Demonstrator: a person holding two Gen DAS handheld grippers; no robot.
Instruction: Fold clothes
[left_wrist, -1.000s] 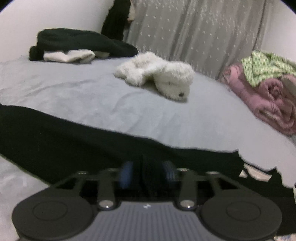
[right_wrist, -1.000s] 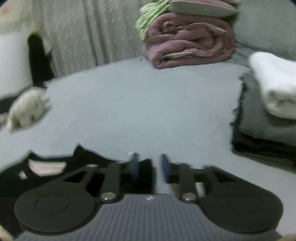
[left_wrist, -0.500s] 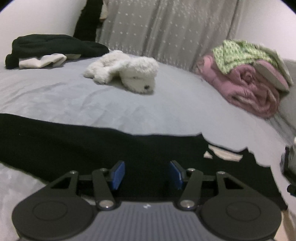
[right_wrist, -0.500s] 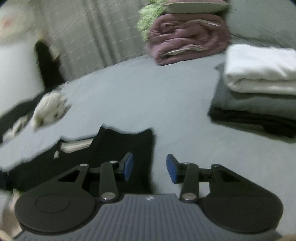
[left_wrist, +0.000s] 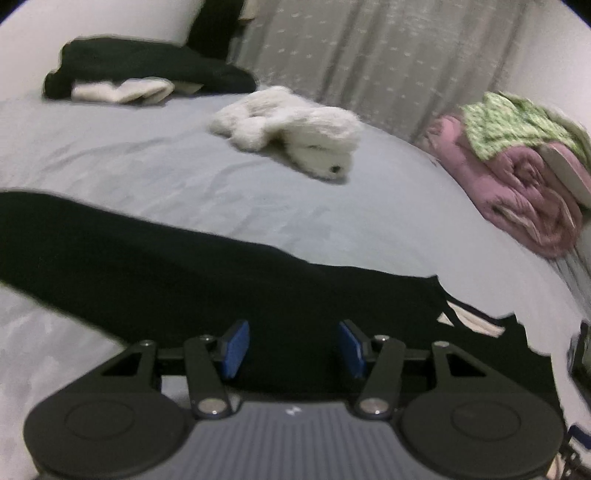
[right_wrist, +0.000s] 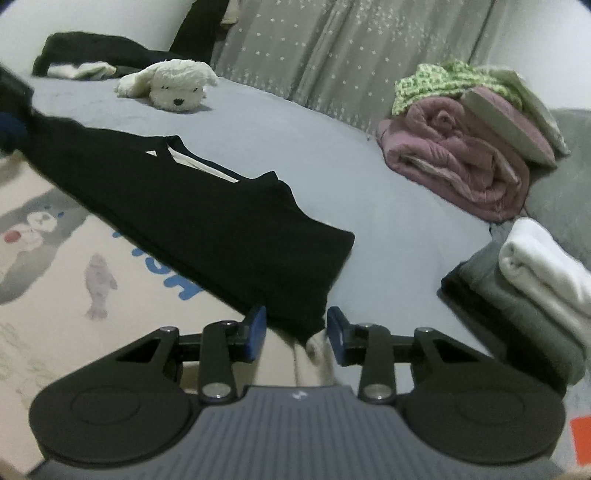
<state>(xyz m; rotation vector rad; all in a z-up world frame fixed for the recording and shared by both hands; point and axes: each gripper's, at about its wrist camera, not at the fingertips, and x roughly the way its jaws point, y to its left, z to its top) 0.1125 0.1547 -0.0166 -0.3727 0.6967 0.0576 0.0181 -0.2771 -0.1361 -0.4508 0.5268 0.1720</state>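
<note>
Across the lower half of both views, the black shirt (left_wrist: 229, 280) (right_wrist: 207, 221) lies flat on the bed (left_wrist: 184, 177). Both my left gripper (left_wrist: 293, 349) and right gripper (right_wrist: 296, 334) have jaws spread apart, holding nothing.

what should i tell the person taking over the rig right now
Left tongs: open, holding nothing, above the black shirt.
Right tongs: open, holding nothing, at the shirt's near corner.
The shirt lies spread on the bed, not fully folded.
Folded stack sits at the right.
Left to do: finish folding the shirt, perhaps add it to the stack.
</note>
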